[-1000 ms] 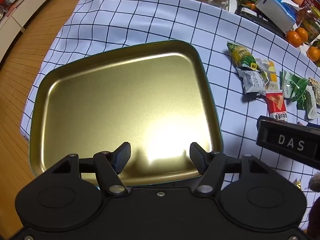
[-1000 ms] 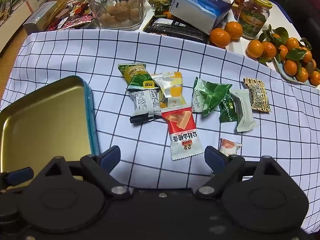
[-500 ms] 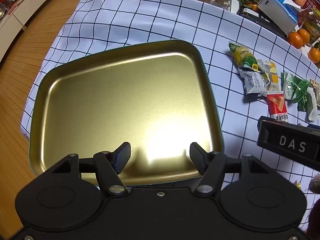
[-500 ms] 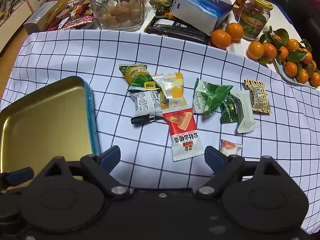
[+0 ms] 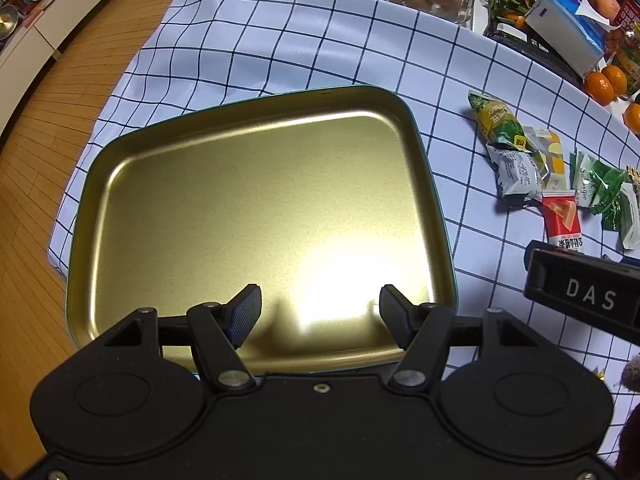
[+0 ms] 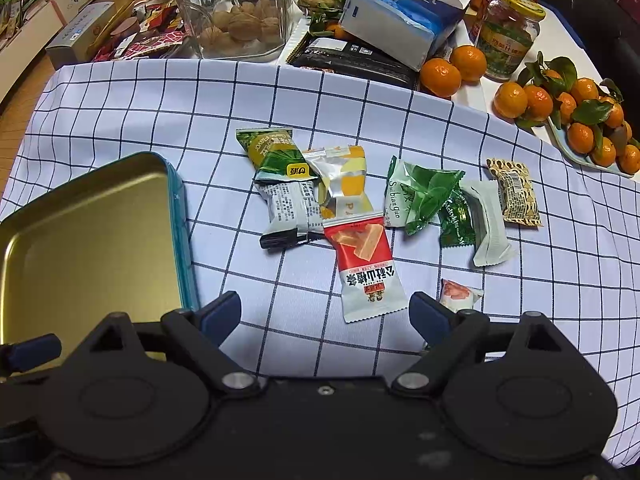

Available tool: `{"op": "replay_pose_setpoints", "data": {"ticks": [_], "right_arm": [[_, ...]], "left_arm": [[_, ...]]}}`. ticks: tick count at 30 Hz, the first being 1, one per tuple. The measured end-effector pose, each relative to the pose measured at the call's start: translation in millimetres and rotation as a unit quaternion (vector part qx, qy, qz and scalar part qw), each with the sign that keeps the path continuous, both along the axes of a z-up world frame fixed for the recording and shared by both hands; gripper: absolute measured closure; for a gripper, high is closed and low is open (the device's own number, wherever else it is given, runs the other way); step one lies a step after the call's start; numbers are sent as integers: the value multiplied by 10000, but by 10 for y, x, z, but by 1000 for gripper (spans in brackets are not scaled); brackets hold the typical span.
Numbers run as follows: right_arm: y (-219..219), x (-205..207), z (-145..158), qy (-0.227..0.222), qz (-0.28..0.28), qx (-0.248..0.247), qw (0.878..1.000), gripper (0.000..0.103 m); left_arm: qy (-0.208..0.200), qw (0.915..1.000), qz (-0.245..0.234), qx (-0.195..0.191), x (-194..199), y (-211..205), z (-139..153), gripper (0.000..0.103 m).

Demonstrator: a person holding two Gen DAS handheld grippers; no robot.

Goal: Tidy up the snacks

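Checked-cloth bench [image 6: 360,92]: red-and-white foil snack sachet [image 6: 366,266] at 12 o'clock of right gripper [image 6: 325,318], jaws apart. Light, crinkly, slippery; pinch mid-body. Left gripper [image 5: 320,312] apart over gold metal tray [image 5: 240,208].

Home dining table, checked tablecloth [image 6: 160,92], tangerines [image 6: 560,108], walnut jar [image 6: 236,12]

One gold tin tray [image 6: 92,236] at 9 o'clock; nine wrapped snack packets [image 6: 366,268] scattered at centre; two loose oranges [image 6: 454,68] at 1 o'clock; one walnut jar [image 6: 236,12] at 11 o'clock; one tissue pack [image 6: 400,16] at 12 o'clock
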State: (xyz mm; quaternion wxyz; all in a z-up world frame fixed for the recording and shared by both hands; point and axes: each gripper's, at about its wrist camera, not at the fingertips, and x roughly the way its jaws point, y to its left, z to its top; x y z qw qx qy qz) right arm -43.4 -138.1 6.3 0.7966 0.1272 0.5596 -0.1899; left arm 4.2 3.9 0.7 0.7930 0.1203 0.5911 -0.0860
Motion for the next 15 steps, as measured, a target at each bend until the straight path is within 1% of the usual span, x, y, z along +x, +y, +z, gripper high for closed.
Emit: {"op": "replay_pose_setpoints", "data": {"ticks": [15], "right_arm": [[14,21,-20,83,67,-8,9999,7]], "left_arm": [[-5,10000,73,-17,17,20,5,36]]}}
